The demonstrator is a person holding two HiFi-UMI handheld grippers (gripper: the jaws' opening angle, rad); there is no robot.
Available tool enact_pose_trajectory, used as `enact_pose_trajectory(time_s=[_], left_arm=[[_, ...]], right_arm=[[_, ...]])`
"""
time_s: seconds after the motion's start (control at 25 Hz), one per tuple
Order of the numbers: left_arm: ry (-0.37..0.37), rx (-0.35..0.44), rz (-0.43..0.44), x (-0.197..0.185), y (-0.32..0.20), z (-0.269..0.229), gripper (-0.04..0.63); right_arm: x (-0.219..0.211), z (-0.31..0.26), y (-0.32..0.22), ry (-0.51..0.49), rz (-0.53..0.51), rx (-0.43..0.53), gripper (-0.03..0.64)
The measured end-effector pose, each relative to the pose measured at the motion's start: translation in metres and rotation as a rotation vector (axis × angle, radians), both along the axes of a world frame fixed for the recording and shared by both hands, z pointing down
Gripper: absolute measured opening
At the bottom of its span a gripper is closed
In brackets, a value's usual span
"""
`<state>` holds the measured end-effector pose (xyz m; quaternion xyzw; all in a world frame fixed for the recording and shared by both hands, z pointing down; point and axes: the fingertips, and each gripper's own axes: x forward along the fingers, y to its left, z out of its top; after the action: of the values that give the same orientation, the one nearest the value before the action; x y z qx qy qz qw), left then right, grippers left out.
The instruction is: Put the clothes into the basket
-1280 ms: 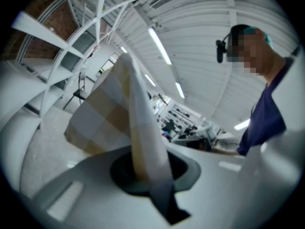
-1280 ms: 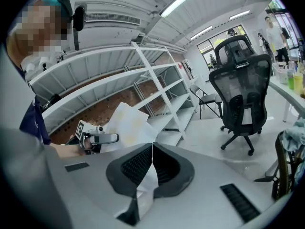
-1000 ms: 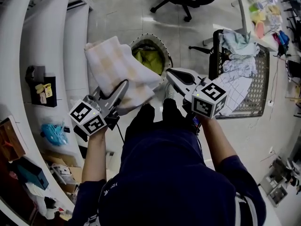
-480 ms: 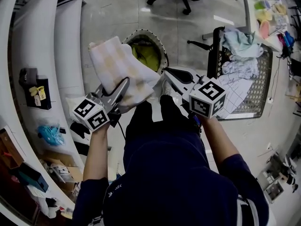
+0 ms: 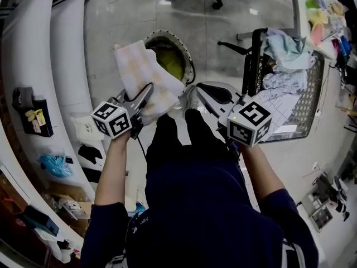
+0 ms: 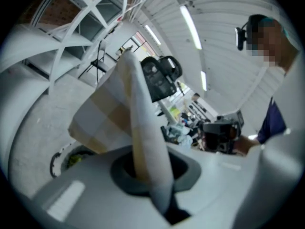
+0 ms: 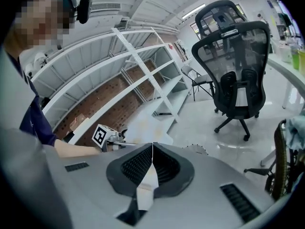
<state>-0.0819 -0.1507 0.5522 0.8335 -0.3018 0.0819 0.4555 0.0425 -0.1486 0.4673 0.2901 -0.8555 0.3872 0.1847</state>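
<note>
Since a second ago my left gripper (image 5: 146,92) has come down and forward with the cream-and-yellow checked cloth (image 5: 142,70). The cloth's far edge now overlaps the left side of the round white-rimmed laundry basket (image 5: 191,65) on the floor. Before, it hung short of the basket. My right gripper (image 5: 196,90) has sunk a little too.

The left gripper's jaws are clamped almost fully together on the cloth's near end. From there the folded cloth stands up out of them, its long axis running away from me and slightly left. The right gripper's jaws are closed tip to tip, and I see nothing caught between them.

The coming move turns on one relation: the basket's mouth lies ahead of the left gripper, a touch to its right, and below the cloth. Only the cloth's right edge is over the opening, and most of it hangs over the left rim and the floor beside it. I judge I need to carry it right and forward before letting go, or it may drape over the rim.

A yellow-green garment (image 5: 170,61) already lies inside the basket, with room above it. White curved shelving (image 5: 67,49) closes off the left. The black wire-mesh cart (image 5: 312,102) heaped with more clothes stands well apart on the right. The right gripper's tip sits just beside the basket's near rim, so the swing that way is tight.
</note>
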Motion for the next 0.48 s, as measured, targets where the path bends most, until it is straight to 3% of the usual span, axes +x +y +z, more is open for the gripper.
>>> enact_pose_trajectory(time_s=[0.48], left_arm=[[-0.090, -0.125, 0.053, 0.025, -0.016, 0.122, 0.031]], right_arm=[[0.026, 0.040, 0.009, 0.030, 0.014, -0.092, 0.009]])
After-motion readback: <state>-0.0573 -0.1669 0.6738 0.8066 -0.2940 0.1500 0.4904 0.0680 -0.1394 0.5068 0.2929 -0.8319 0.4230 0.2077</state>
